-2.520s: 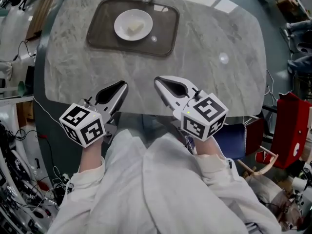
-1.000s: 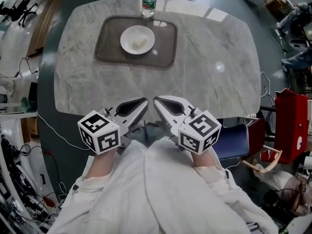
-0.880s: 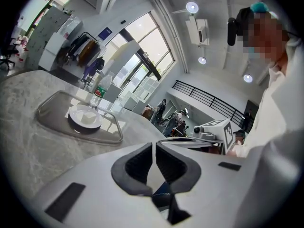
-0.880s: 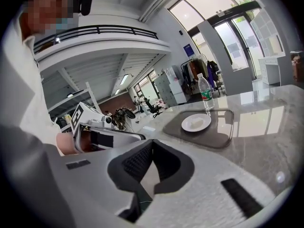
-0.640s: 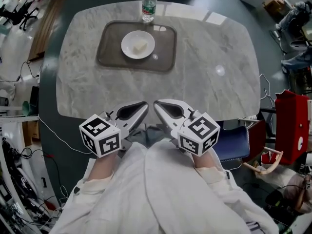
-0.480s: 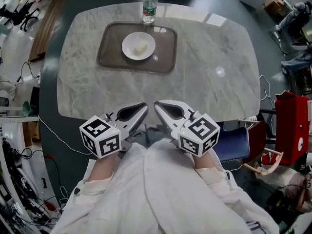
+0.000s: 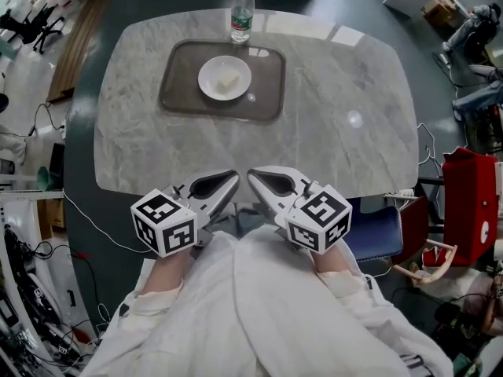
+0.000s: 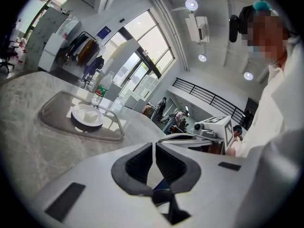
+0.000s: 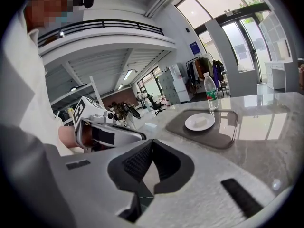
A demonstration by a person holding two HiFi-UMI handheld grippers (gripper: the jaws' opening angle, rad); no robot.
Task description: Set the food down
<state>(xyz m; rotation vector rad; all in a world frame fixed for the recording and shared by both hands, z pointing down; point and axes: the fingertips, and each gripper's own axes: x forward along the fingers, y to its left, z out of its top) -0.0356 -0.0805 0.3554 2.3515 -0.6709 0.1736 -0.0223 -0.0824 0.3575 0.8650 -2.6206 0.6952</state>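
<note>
A pale piece of food lies on a white plate that sits on a dark tray at the far side of the marble table. The same plate shows in both gripper views. My left gripper and right gripper hang side by side at the table's near edge, above the person's lap, far from the tray. Both are shut with nothing held: left gripper, right gripper.
A water bottle stands just behind the tray. A red object and a blue chair seat are to the right of the table. Cables and gear crowd the floor at the left.
Both grippers have drawn back from the table toward the person and come closer together. The plate, tray and bottle stay in place on the table.
</note>
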